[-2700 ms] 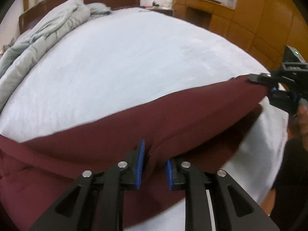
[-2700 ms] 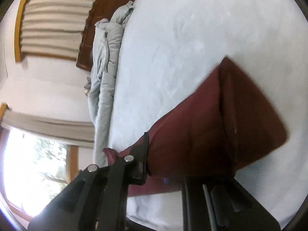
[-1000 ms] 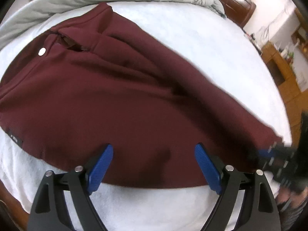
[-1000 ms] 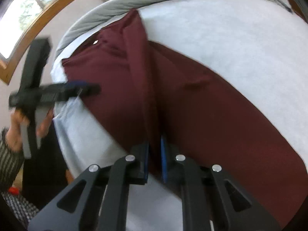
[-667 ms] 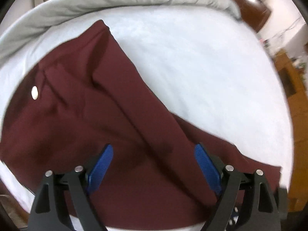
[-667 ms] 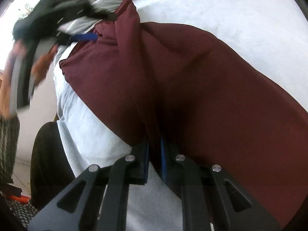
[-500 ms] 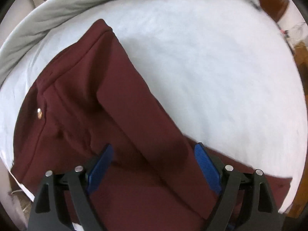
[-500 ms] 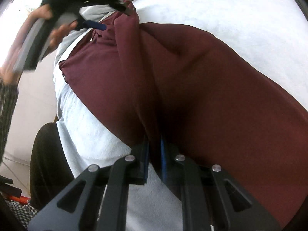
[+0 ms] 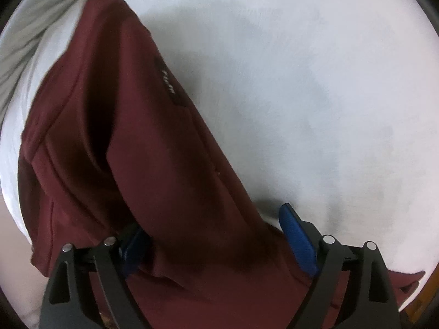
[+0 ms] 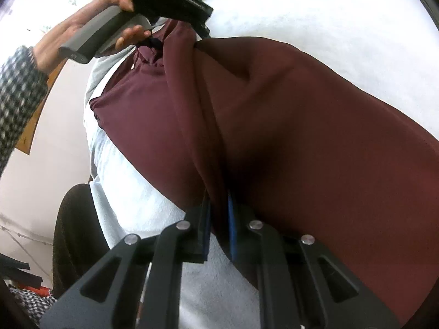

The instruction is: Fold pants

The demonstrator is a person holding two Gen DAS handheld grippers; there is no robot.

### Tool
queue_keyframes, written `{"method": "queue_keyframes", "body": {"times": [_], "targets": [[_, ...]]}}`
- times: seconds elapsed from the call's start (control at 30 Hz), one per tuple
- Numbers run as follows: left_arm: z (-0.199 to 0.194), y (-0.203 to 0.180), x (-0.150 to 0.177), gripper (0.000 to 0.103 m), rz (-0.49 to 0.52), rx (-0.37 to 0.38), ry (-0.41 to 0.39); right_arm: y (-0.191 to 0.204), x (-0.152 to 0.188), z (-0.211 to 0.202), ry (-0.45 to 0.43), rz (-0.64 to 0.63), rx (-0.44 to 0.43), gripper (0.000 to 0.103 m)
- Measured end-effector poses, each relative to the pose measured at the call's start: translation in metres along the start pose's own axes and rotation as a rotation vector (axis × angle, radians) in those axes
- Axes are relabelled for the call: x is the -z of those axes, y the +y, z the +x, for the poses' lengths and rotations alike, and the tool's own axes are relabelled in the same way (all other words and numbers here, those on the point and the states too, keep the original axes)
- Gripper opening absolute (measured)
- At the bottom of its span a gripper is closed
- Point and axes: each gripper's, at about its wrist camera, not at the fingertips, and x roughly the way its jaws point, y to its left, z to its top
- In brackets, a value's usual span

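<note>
Dark red pants [image 9: 142, 142] lie on the white bed [image 9: 315, 82]; a raised fold of them runs between my two grippers. My left gripper [image 9: 216, 244] is open, its blue pads [image 9: 297, 240] wide apart around the fold. In the right wrist view the pants [image 10: 315, 126] spread across the bed, and my right gripper [image 10: 219, 219] is shut on a pinched ridge of the fabric. The left gripper [image 10: 203, 31] shows there at the far end of the ridge, held by a hand [image 10: 82, 24].
A grey duvet [image 9: 24, 27] is bunched along the bed's far left side. The bed edge [image 10: 115, 170] runs close to the right gripper, with the person's dark-clad leg [image 10: 74, 233] beside it. A wooden edge [image 9: 422, 301] shows at lower right.
My left gripper has dropped lower onto the raised fold, which now lies between its open pads. The right gripper stays shut on the fabric in about the same place.
</note>
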Motion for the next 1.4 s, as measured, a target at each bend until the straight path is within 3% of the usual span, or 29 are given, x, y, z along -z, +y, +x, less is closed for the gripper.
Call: {"method": "queue_keyframes", "body": {"times": [0.03,0.07,0.1,0.17,0.27,0.4,0.53,0.63,0.8,0.87,0.9,0.97,1.03,1.1,1.17,1.2,1.23,1.3,1.33,1.4], "targets": [[0.001,-0.004,-0.004,0.085,0.005,-0.016,0.015,-0.001,0.0,-0.001,-0.002,0.004,-0.001,0.009],[0.001,-0.006,-0.007,0.071,0.004,-0.04,0.019,-0.001,0.0,-0.002,-0.003,0.006,-0.001,0.009],[-0.002,-0.007,-0.009,0.066,-0.005,-0.057,0.016,-0.001,0.0,-0.002,-0.004,0.006,-0.001,0.009],[-0.008,-0.004,-0.01,0.049,-0.02,-0.023,-0.001,-0.003,0.0,-0.004,-0.004,0.015,-0.004,0.009],[-0.024,0.009,-0.006,0.031,-0.013,0.061,-0.065,-0.005,0.0,-0.009,-0.01,0.027,-0.007,0.01],[-0.064,0.04,0.04,0.018,-0.09,0.232,-0.304,-0.008,-0.001,-0.02,-0.029,0.043,0.004,0.015],[-0.082,0.072,0.111,0.016,-0.149,0.304,-0.55,-0.011,0.001,-0.027,-0.042,0.051,0.022,0.015],[-0.068,0.102,0.159,0.018,-0.203,0.333,-0.664,-0.011,0.003,-0.028,-0.037,0.058,0.034,0.015],[-0.017,0.14,0.198,0.019,-0.269,0.391,-0.702,-0.009,0.004,-0.025,-0.015,0.067,0.067,0.015],[-0.015,0.141,0.204,0.019,-0.282,0.45,-0.748,-0.007,0.003,-0.025,-0.01,0.064,0.079,0.015],[-0.011,0.148,0.208,0.019,-0.334,0.522,-0.771,-0.006,0.003,-0.025,-0.007,0.062,0.088,0.015],[0.008,0.166,0.211,0.029,-0.425,0.572,-0.745,-0.006,0.002,-0.025,-0.001,0.067,0.091,0.016],[0.016,0.167,0.201,0.031,-0.428,0.56,-0.696,-0.004,0.002,-0.024,0.002,0.066,0.094,0.017],[0.011,0.171,0.191,0.04,-0.438,0.551,-0.671,-0.003,0.002,-0.024,0.009,0.058,0.103,0.019],[-0.005,0.169,0.186,0.066,-0.449,0.484,-0.672,0.0,0.002,-0.024,0.01,0.058,0.105,0.02],[-0.017,0.169,0.183,0.072,-0.449,0.432,-0.676,0.0,0.001,-0.024,0.012,0.061,0.102,0.021],[-0.027,0.168,0.198,0.086,-0.451,0.393,-0.685,0.0,0.001,-0.023,0.012,0.065,0.102,0.022],[-0.048,0.168,0.195,0.091,-0.464,0.298,-0.709,0.001,0.002,-0.022,0.012,0.068,0.1,0.023],[-0.059,0.171,0.2,0.092,-0.465,0.295,-0.729,0.001,0.003,-0.021,0.012,0.066,0.101,0.023],[-0.076,0.162,0.169,0.094,-0.475,0.266,-0.714,-0.001,0.002,-0.02,0.012,0.066,0.099,0.025]]}}
